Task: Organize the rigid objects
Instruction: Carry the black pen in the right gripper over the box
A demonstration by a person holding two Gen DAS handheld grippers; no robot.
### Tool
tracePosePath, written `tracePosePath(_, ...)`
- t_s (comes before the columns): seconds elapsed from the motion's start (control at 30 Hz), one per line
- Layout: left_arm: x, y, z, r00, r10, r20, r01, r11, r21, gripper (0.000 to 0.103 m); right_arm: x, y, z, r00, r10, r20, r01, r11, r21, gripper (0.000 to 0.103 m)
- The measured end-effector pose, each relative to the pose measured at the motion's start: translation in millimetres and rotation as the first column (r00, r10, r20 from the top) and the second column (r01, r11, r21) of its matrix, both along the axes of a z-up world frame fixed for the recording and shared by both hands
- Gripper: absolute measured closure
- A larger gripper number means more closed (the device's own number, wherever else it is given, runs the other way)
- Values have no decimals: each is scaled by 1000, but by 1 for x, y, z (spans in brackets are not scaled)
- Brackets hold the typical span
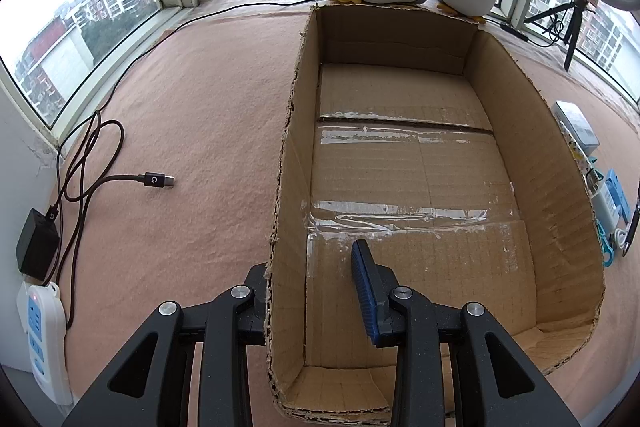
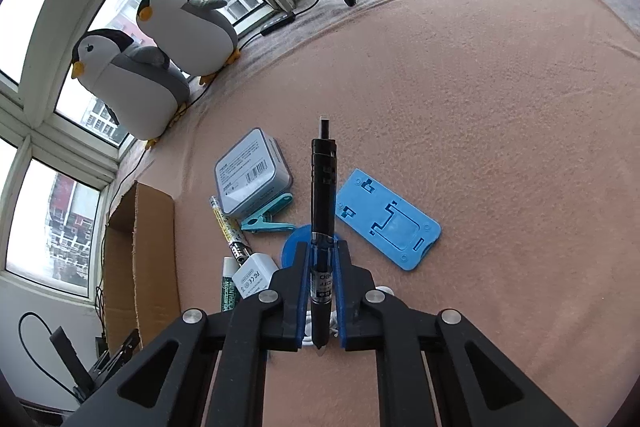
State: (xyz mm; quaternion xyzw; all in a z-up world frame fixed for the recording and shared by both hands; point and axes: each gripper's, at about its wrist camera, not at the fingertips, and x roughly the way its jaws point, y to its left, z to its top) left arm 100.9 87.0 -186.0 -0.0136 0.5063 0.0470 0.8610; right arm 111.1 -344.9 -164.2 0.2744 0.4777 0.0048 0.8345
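The right gripper (image 2: 320, 291) has its fingers (image 2: 305, 291) pinching a black pen (image 2: 323, 211), gripped low on the barrel so that most of the pen sticks out ahead, in line with the fingers, above the pink blanket (image 2: 480, 107). The pen appears lifted clear of the surface, though the fisheye view makes the gap hard to judge. Below and around it lie the remaining items in a loose cluster: a grey square tin (image 2: 252, 175), a teal clip (image 2: 266, 221), a patterned pen (image 2: 228, 227), a white charger plug (image 2: 254, 277), a green tube (image 2: 229, 287), a blue round disc (image 2: 294, 247) and a blue phone stand (image 2: 386, 219).

The left gripper (image 1: 316, 291) has its fingers closed on the near left wall of the cardboard box (image 1: 540, 187), one finger outside and the blue-padded one inside, steadying it. The box is empty in the left wrist view.

The step in hand is therefore the first transfer: the pen is picked and waits to be carried. The next move calls for swinging the right gripper leftward over the box's right wall, lowering the pen inside and parting the fingers only when it is near the cardboard floor, since a thin round barrel may roll or bounce. The left grip should hold the box steady meanwhile.
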Motion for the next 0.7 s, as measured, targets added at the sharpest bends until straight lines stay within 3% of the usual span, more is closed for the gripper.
tracePosePath(0.5, 0, -1, 1, 1000, 1, 1, -1, 1000, 2, 69, -1, 6, 28, 997, -3, 75, 5, 1000, -22, 93)
tracePosePath(0.7, 0, -1, 1, 1000, -1, 2, 1, 1000, 2, 69, -1, 23, 45, 993, 41, 112, -41, 999, -7, 93)
